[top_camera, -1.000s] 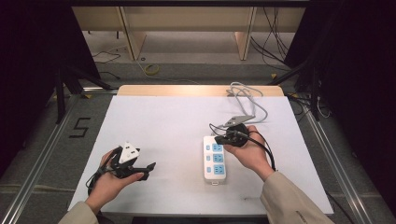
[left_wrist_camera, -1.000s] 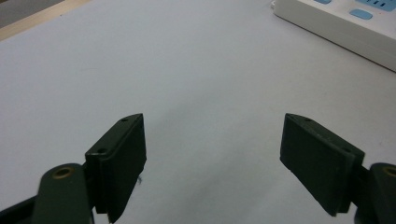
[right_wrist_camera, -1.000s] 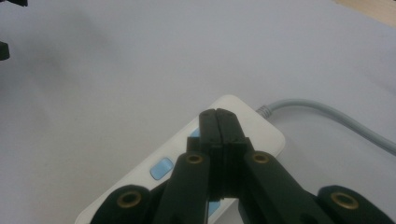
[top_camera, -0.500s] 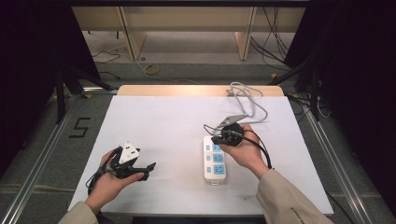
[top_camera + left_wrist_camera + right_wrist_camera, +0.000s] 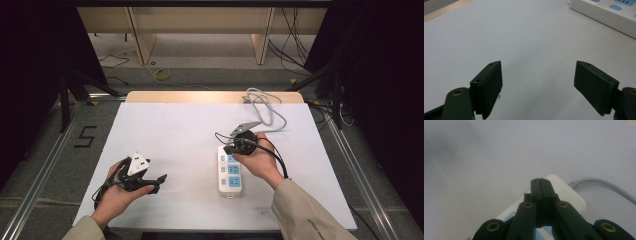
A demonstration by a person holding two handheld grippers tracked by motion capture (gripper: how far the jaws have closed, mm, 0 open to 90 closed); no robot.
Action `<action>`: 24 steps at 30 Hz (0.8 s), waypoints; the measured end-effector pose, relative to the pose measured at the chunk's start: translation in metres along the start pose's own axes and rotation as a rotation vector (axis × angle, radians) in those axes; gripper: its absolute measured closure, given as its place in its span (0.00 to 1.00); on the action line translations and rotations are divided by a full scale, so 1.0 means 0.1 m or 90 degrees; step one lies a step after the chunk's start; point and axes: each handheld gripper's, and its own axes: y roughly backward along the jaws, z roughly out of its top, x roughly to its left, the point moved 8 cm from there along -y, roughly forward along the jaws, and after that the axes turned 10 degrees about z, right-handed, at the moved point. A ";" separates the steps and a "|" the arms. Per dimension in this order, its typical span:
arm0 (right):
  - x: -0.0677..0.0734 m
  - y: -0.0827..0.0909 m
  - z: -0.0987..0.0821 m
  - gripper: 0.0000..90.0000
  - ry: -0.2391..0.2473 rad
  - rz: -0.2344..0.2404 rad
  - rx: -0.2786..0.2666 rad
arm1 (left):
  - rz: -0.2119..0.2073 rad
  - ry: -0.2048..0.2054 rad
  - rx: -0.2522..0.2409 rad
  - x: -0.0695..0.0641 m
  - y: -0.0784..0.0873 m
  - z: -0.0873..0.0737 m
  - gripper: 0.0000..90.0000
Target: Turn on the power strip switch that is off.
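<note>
A white power strip point(image 5: 231, 175) with blue sockets lies on the white table, right of the middle. Its grey cable point(image 5: 267, 107) loops away toward the far edge. My right gripper point(image 5: 228, 148) hovers over the strip's far end with its jaws pressed together and nothing between them. The right gripper view has the shut tips point(image 5: 540, 183) just above the strip's rounded end point(image 5: 571, 195), where the cable point(image 5: 604, 185) leaves. My left gripper point(image 5: 157, 183) rests open near the front left, apart from the strip. In its own view the left gripper point(image 5: 537, 87) stands wide over bare table, with the strip point(image 5: 609, 12) beyond.
The white table sheet point(image 5: 175, 135) has a wooden strip along its far edge point(image 5: 200, 96). Metal rails run along both sides of the table. Dark curtains, stands and loose cables on the floor surround it.
My right gripper has shifted slightly to the left over the strip's far end, still shut. The left hand has stayed where it was.
</note>
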 end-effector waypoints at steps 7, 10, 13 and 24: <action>0.01 -0.04 0.02 1.00 0.003 0.002 0.013 | -0.001 0.002 -0.001 0.00 0.00 0.00 0.25; 0.01 -0.05 0.02 1.00 0.003 0.002 0.016 | -0.001 0.002 -0.001 0.00 0.00 0.00 0.25; 0.00 -0.06 0.03 1.00 0.005 0.001 0.017 | -0.001 0.002 -0.001 -0.01 0.00 0.00 0.25; -0.02 -0.09 0.05 1.00 0.008 0.000 0.023 | -0.002 0.002 -0.001 -0.01 -0.01 0.00 0.26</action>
